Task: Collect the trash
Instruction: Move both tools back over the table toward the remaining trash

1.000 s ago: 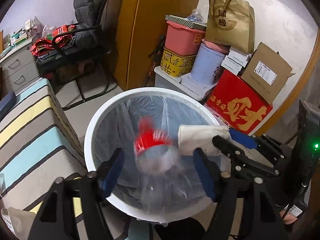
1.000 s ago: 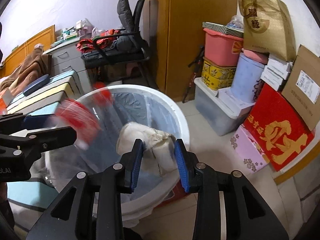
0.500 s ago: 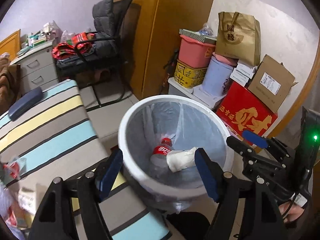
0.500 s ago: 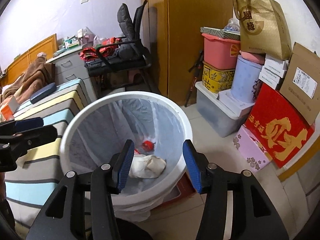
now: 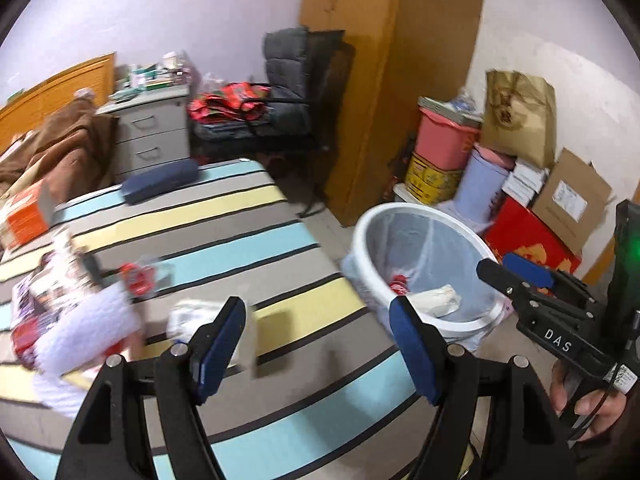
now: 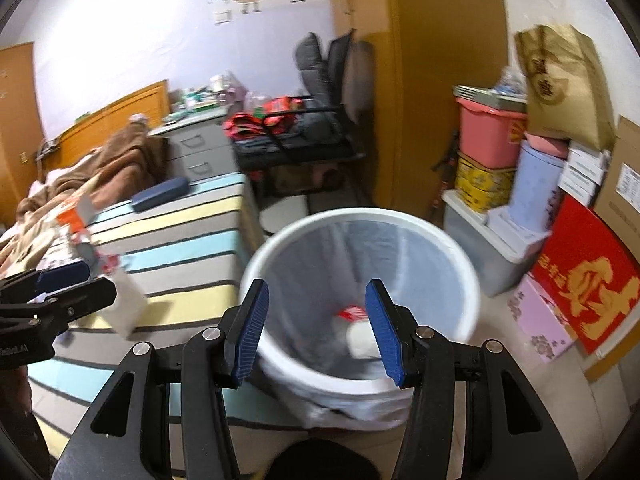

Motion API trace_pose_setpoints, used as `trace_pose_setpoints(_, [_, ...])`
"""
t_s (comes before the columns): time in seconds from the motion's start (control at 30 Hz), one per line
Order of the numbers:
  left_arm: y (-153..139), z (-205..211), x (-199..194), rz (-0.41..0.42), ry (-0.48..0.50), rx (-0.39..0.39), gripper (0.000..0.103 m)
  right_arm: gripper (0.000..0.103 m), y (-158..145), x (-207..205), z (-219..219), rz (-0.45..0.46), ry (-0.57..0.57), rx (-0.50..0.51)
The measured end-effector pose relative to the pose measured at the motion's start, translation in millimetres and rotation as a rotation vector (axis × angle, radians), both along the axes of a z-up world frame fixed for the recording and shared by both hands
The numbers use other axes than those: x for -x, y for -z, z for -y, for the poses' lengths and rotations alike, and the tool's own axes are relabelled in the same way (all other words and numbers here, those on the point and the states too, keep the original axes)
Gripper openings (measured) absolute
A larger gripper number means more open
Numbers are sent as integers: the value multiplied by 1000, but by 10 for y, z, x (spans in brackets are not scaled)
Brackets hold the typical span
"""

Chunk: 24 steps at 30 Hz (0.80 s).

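Observation:
A white bin with a clear liner stands on the floor beside the striped bed; it also shows in the right wrist view. Inside lie a red-labelled bottle and a crumpled white wad. My left gripper is open and empty above the bed edge. My right gripper is open and empty above the bin's near rim. More trash lies on the bed: a red-labelled bottle, a white packet and wrappers.
The striped bed fills the left. An orange box and a dark blue case lie on it. A chair, grey drawers, a wardrobe and stacked boxes ring the bin.
Both grippers have pulled back and up from the bin, open and empty. The left view has swung left over the bed, bringing the trash there into sight.

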<state>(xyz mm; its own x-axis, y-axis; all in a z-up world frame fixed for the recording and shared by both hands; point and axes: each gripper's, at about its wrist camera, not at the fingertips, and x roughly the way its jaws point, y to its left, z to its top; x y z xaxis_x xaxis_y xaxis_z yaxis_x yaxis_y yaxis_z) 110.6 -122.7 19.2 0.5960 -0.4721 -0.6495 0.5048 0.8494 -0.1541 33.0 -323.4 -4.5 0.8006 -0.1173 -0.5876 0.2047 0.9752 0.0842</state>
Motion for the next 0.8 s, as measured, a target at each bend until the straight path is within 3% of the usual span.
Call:
trace_pose_setpoints(0.47, [35,-1088,19,31,-198,-4,76,52,60,-235,-722,-29,-204,-38])
trace_pose_setpoints(0.8, [151,-1585,-144,-2,-250,-30,76,52,62,-483,-1192,-31,-348,-30])
